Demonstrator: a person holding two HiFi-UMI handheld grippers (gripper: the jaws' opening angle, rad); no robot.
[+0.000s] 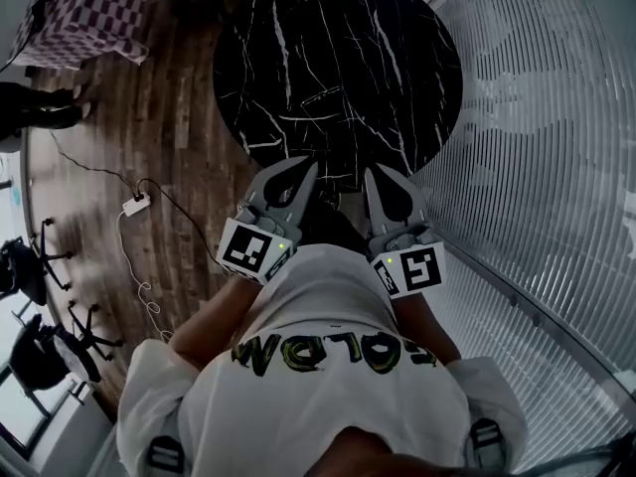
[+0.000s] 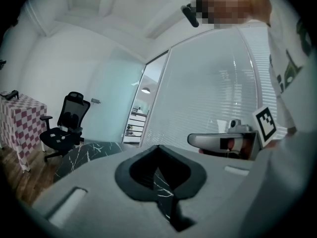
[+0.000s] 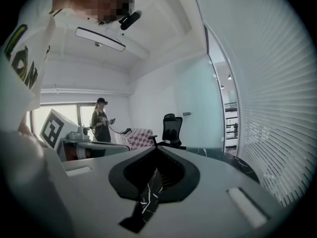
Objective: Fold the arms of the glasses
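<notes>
Left gripper [image 1: 306, 170]: fingers narrow, tips together, nothing between them. The black-lined window behind the tips shows only table marble, seen from the left gripper view.
Right gripper [image 1: 373, 175]: same, fingers pressed together and empty, with marble showing through the window in the right gripper view.
Both held side by side, just apart, in front of the white T-shirt [image 1: 328, 366], over the near edge of the round black marble table [image 1: 298, 28]. Both point far and slightly down. Marker cubes [image 1: 256, 249] sit at the near ends, each with a small green light lit.
Glasses: not confirmed. A thin pale outline [image 1: 320, 97] near the middle of the table, well beyond both sets of tips, may be them, but too small to tell. Neither gripper view shows them.
Surroundings, from the head view:
- Wooden floor [image 1: 169, 117] left of the table.
- White power strip [image 1: 136, 204] on it, with a cable trailing off.
- Checked tablecloth [image 1: 89, 8] at far left.
- Black office chairs [image 1: 30, 266] along the left edge.
- Slatted blinds [image 1: 556, 117] curving down the right side.
Right gripper view, far left by a window: a second person [image 3: 101, 120] standing and holding something small with a cable. One office chair is near the checked cloth there.
</notes>
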